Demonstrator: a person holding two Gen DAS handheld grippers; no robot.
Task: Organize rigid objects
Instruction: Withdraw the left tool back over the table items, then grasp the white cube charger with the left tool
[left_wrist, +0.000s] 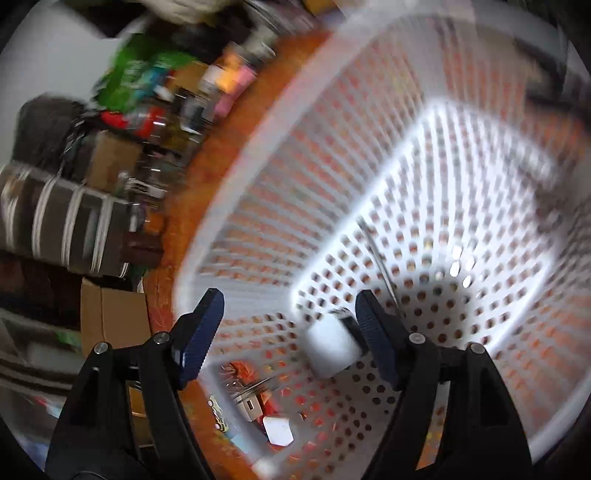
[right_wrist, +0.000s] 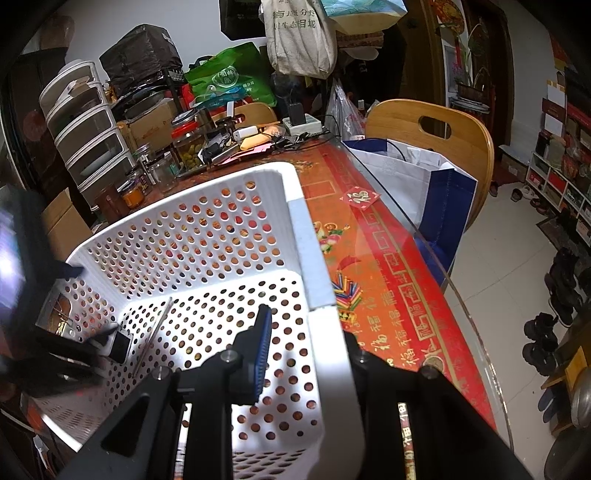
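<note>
At far left, beyond the table's edge, stand cardboard boxes (left_wrist: 110, 317) and a striped brown bundle (left_wrist: 62, 221), with jars and a green bag (right_wrist: 232, 81) crowded along the back of the red patterned tablecloth (right_wrist: 373, 266). A stack of clear plastic drawers (right_wrist: 88, 133) rises behind them. At centre sits the white perforated basket (right_wrist: 207, 236), tilted toward the cameras. The left gripper (left_wrist: 291, 325) reaches over the basket's near rim, its blue-padded jaws standing wide apart; between them, just beside the right pad but not pressed by both, is a small white block with a dark face (left_wrist: 332, 343), low inside the basket near a corner of its floor. The right wrist view shows the same block (right_wrist: 116, 343) lying on the basket floor next to a thin metal rod (right_wrist: 155, 332). Outside the basket wall, on the cloth, lie a white charger (left_wrist: 249, 406) and a white square piece (left_wrist: 279, 430). The right gripper (right_wrist: 306, 332) is clamped on the basket's right-hand rim, one pad inside the wall and the other hidden outside it. At far right a wooden chair (right_wrist: 432, 129) holds a white and blue bag (right_wrist: 424, 177)
</note>
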